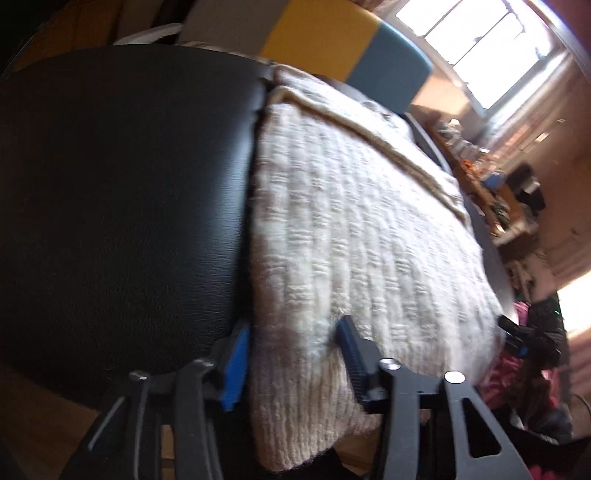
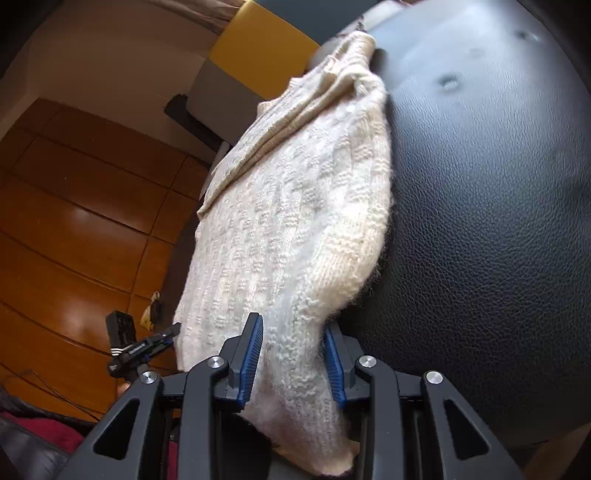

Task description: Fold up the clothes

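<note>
A cream cable-knit sweater [image 1: 362, 221] lies folded on a black leather seat [image 1: 129, 203]. Its near hem hangs off the front edge. My left gripper [image 1: 293, 354] is shut on the hem's left part, with knit filling the gap between the blue pads. In the right wrist view the same sweater [image 2: 295, 221] stretches away over the seat [image 2: 480, 221], and my right gripper [image 2: 293, 354] is shut on the hem's right part. Each gripper shows in the other's view: the left gripper [image 2: 144, 350] at the sweater's left corner, the right gripper [image 1: 524, 336] at its right corner.
Wooden floor [image 2: 74, 221] lies left of the seat. A yellow, grey and blue panel [image 1: 321, 33] stands behind it. A bright window [image 1: 480, 44] and a cluttered shelf [image 1: 480, 177] are at the far right. Pink and dark clothes [image 1: 517, 376] are piled at the lower right.
</note>
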A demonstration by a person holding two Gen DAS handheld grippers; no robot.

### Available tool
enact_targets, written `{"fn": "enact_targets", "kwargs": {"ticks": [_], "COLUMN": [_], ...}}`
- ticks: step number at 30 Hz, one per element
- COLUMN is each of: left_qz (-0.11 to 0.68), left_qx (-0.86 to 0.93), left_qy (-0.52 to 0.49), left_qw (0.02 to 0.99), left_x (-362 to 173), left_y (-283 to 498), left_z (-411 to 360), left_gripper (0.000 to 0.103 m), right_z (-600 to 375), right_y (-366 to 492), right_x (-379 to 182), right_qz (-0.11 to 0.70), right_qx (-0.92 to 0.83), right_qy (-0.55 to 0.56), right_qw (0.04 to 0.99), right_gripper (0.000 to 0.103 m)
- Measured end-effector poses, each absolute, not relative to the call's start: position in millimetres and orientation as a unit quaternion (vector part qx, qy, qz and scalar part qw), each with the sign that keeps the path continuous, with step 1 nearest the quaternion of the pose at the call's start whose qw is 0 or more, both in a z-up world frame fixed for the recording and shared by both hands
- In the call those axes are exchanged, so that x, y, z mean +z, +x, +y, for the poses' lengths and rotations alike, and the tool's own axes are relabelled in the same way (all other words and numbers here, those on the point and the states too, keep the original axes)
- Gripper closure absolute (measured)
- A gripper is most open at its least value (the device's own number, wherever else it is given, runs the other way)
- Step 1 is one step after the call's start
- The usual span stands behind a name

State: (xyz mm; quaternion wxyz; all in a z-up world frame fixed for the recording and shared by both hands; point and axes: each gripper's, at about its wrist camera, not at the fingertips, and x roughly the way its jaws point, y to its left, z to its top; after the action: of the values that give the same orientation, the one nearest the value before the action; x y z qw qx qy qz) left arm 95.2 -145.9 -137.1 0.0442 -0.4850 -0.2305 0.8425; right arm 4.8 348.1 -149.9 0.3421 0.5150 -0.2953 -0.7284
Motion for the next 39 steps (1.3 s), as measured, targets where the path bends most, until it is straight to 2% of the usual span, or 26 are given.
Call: {"fn": "enact_targets", "kwargs": {"ticks": [1,2,8,11,14,15,16,17,18,23,26,39], "left_qz": [-0.234,-0.238,-0.223,-0.22,-0.218,-0.217,-0.216,-0.215,-0.213,-0.208,-0.213,-0.375], "left_qx": [0.844,0.847,0.862,0.863,0.864,0.865,0.865,0.866,0.867,0.865,0.86,0.822], "left_qy": [-0.481,-0.475,-0.454,-0.454,-0.453,-0.453,-0.453,-0.452,-0.451,-0.452,-0.455,-0.354], "left_qw": [0.033,0.028,0.021,0.019,0.017,0.016,0.015,0.016,0.019,0.059,0.091,0.243], "left_x": [-136.0,-133.9,-131.8,-132.0,-132.2,-132.3,-132.4,-132.0,-131.6,-128.7,-128.3,-76.6], "left_y": [96.2,96.6,94.5,93.2,91.8,91.4,90.9,91.1,92.2,102.8,109.6,102.6], "left_z": [-146.4,-145.7,-130.3,-130.0,-129.6,-129.5,-129.4,-128.7,-127.1,-117.2,-113.3,-147.4], "left_gripper": [0.073,0.092,0.091,0.084,0.084,0.087,0.088,0.09,0.091,0.093,0.093,0.093], "right_z": [350.6,351.6,346.7,344.0,345.0,345.4,344.2,344.8,343.6,338.0,343.1,356.5], "right_y": [2.4,0.4,3.8,10.9,18.0,20.4,20.1,19.0,19.6,32.5,41.7,27.8], "right_x": [-151.9,-154.7,-156.0,-154.1,-149.8,-148.3,-147.8,-148.4,-147.8,-138.2,-137.4,-108.9], "right_qz": [-0.304,-0.31,-0.296,-0.285,-0.273,-0.269,-0.264,-0.262,-0.254,-0.224,-0.246,-0.375], "right_qx": [-0.722,-0.717,-0.728,-0.742,-0.751,-0.754,-0.753,-0.754,-0.76,-0.777,-0.763,-0.706], "right_qy": [0.522,0.529,0.524,0.501,0.492,0.49,0.492,0.497,0.499,0.502,0.5,0.423], "right_qw": [0.338,0.333,0.329,0.341,0.345,0.346,0.348,0.34,0.33,0.306,0.327,0.426], "right_gripper": [0.078,0.083,0.089,0.084,0.074,0.074,0.075,0.086,0.092,0.092,0.092,0.092]}}
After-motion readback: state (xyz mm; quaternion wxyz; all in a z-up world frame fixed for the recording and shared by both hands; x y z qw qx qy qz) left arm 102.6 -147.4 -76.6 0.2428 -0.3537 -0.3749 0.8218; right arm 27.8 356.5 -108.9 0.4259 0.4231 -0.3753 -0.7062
